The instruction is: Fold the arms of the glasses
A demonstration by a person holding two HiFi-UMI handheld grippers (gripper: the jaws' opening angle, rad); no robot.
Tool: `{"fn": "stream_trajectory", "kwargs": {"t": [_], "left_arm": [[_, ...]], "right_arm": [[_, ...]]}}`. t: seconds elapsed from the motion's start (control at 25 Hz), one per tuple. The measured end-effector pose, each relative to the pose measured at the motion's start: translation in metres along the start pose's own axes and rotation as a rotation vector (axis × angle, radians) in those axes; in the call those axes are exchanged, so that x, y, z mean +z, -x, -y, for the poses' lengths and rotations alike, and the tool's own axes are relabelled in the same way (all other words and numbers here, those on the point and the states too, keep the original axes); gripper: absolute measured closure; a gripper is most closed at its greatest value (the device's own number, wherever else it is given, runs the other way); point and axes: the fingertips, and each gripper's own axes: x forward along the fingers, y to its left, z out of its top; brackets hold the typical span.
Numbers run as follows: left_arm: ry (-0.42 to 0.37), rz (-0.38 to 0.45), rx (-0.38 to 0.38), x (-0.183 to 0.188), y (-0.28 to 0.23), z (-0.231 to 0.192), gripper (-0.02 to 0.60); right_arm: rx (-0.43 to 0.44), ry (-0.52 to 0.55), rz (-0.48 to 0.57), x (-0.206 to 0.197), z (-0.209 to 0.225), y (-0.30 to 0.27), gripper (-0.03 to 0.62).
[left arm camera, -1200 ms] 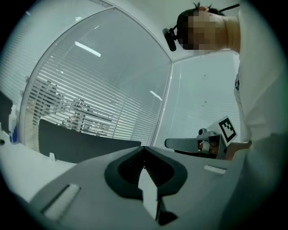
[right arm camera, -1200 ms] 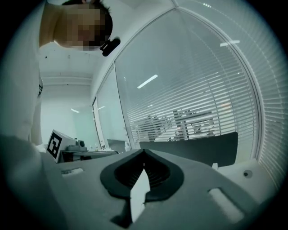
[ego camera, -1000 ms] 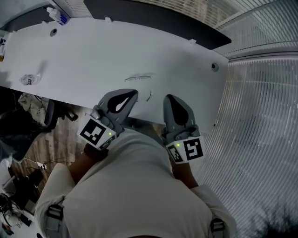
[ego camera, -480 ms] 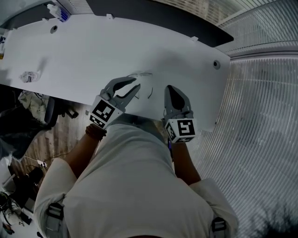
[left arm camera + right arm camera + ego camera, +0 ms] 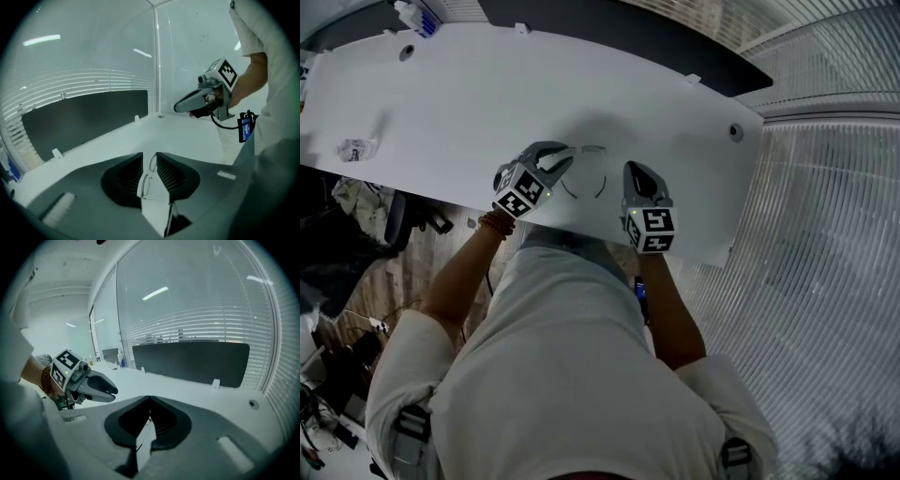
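Note:
Thin wire-framed glasses (image 5: 589, 150) lie on the white table (image 5: 469, 103) near its front edge, one arm curving toward me. My left gripper (image 5: 565, 159) is at the left end of the glasses; its jaws have just been opening and stand open. In the left gripper view the glasses (image 5: 149, 171) show in the gap between the jaws of that gripper (image 5: 150, 157), and the pads are not pressing on them. My right gripper (image 5: 633, 170) is shut, just to the right of the glasses with its tip low over the table. Nothing is clearly held in the right gripper (image 5: 150, 400).
A small crumpled object (image 5: 354, 148) lies at the table's left end, and a bottle (image 5: 417, 19) stands at the far corner. A dark panel (image 5: 600, 28) runs behind the table. A glass wall with blinds (image 5: 825, 234) is on the right, and floor clutter (image 5: 356, 216) on the left.
Both grippers have come down and forward from in front of my body to the table at the glasses. The left jaws have gone from shut to open. The right stayed shut.

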Motion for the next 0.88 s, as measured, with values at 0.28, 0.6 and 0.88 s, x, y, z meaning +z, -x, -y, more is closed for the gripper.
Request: {"fn": "stream_trajectory", "kwargs": {"t": [0.28,0.6,0.88], "left_arm": [[-0.053,-0.139,-0.071,-0.053,-0.036,-0.007,0.453],[-0.077,-0.210,-0.117,-0.078,-0.055,-0.011,0.459],[-0.094,-0.239,-0.123,-0.090,-0.060,-0.004,0.499]], "right_arm": [[-0.007,0.015,-0.102,-0.041,0.013,-0.036,0.594],[0.001,-0.006,-0.212,-0.090,0.012,-0.059,0.594],[0.000,-0.024,-0.291,-0.123,0.016,-0.068,0.594]]}}
